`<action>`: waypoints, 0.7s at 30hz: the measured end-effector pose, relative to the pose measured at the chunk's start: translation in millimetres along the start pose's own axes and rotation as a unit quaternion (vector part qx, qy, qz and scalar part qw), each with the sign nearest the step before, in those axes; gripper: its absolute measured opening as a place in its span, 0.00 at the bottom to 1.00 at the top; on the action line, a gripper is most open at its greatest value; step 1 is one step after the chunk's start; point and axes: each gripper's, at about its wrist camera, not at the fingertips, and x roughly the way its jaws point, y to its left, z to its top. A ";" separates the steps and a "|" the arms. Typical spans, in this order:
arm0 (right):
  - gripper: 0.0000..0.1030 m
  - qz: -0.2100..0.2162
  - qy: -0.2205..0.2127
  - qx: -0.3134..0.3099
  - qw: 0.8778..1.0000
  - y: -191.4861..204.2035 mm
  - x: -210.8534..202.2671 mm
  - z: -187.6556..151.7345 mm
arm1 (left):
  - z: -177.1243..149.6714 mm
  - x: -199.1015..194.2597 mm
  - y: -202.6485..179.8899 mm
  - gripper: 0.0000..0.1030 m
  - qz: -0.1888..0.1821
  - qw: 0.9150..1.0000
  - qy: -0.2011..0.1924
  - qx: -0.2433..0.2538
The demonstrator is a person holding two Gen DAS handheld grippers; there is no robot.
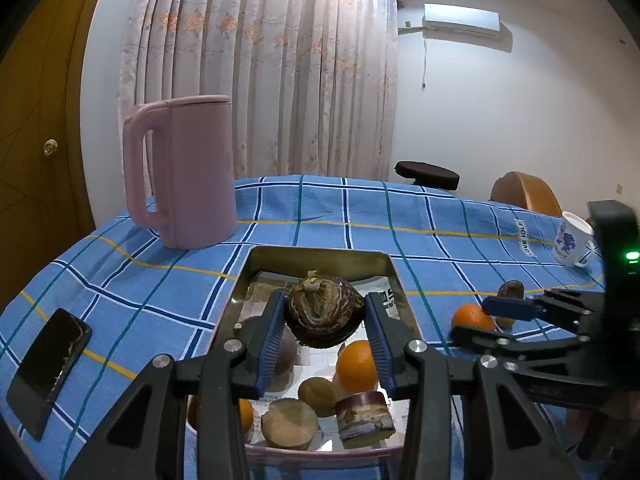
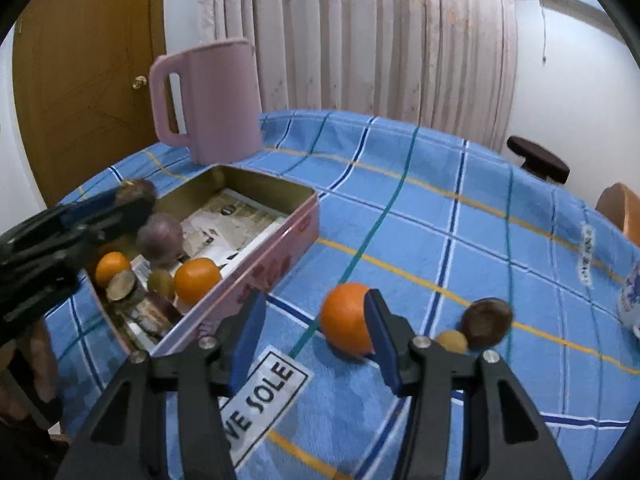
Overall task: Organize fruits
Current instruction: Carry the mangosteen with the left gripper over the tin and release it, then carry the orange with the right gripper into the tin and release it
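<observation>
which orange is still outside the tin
The orange on the blue cloth, beside the right gripper. The other two oranges already lie inside the tin.

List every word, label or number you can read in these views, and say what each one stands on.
"VE SOLE": white label sewn on the blue checked tablecloth, first letters hidden behind the right claw.
"OVE SOLE", roughly: second white label on the same cloth, small and hard to read.
Printed paper lining in the pink rectangular tin: too small to read.
White mug's blue print: no legible words.
</observation>
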 end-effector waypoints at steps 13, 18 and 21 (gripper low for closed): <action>0.39 -0.075 0.024 0.005 0.997 -23.8 10.6 -3.9 | -3.6 3.2 12.1 0.41 0.008 1.000 0.007 -0.008; 0.38 -0.054 -0.018 0.004 0.998 -8.8 -11.5 4.1 | -4.5 2.5 19.0 0.41 0.021 1.000 0.009 -0.005; 0.38 -0.022 -0.059 -0.011 0.998 14.3 -33.6 15.6 | -5.9 4.4 24.6 0.41 0.031 0.999 0.013 -0.007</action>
